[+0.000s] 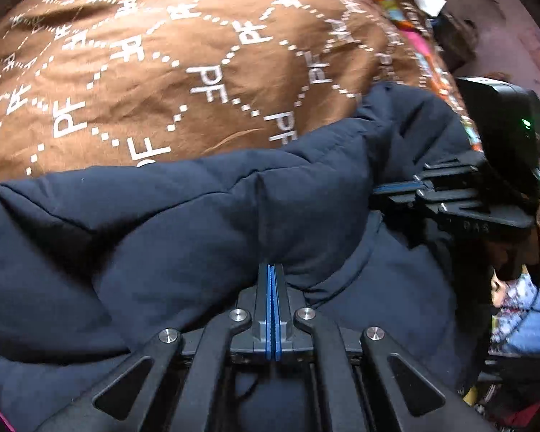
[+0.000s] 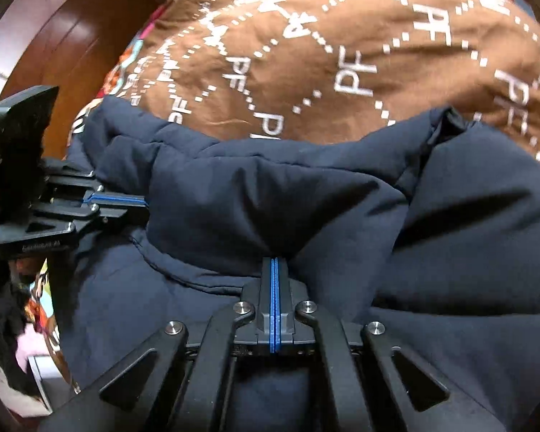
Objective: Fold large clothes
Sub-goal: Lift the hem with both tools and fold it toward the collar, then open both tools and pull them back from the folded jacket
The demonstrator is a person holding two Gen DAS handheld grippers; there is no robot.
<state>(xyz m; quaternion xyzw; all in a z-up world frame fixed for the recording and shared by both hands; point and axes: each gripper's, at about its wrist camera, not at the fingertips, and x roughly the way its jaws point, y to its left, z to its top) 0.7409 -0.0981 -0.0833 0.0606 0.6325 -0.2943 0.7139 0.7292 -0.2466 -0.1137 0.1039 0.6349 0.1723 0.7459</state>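
A puffy navy jacket lies on a brown blanket printed with white "PF" letters. My left gripper is shut on a fold of the jacket, its blue pads pressed together. My right gripper is shut on another fold of the same jacket. In the left wrist view the right gripper shows at the right, clamped on the jacket's edge. In the right wrist view the left gripper shows at the left, also clamped on the fabric.
The brown blanket covers a bed with colourful bedding at its far edge. A wooden door stands at the left in the right wrist view. Clutter lies at the right in the left wrist view.
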